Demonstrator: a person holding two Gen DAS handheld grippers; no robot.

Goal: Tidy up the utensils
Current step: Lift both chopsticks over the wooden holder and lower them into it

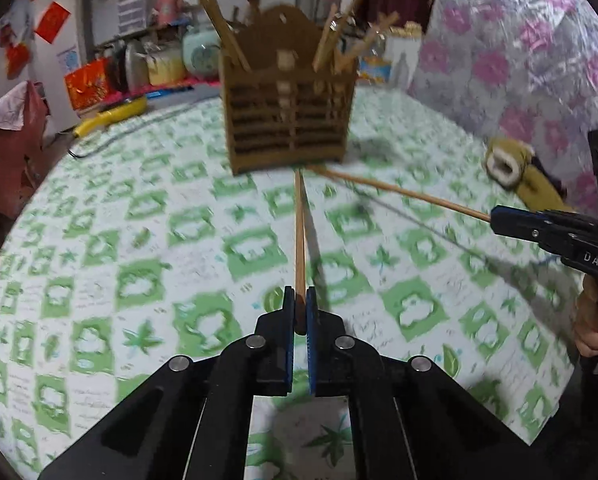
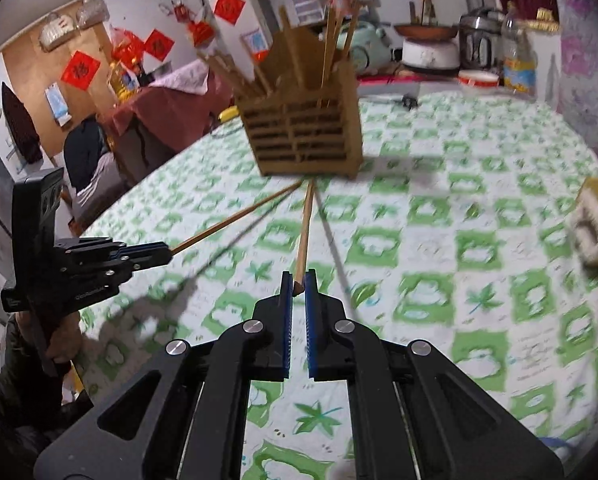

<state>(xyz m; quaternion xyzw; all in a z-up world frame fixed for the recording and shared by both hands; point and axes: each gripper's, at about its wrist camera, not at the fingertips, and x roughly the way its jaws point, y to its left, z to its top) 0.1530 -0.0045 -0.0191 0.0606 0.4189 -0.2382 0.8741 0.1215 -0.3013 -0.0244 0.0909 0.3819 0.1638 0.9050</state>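
On tabletop toward far edge, left-wrist view: wooden holder upright, sticks inside. Left gripper jaws pinched on chopstick butt end, tip aimed at holder, likely for insertion.

Right-wrist view: right gripper jaws clamped on second chopstick, tip beside first.

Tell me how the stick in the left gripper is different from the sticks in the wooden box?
The chopstick in the left gripper is pinched at one end and lies slanted low over the tablecloth; the chopsticks in the box stand up, leaning on its walls. The held chopstick is alone; those in the wooden box are bunched. All look like thin wooden sticks.
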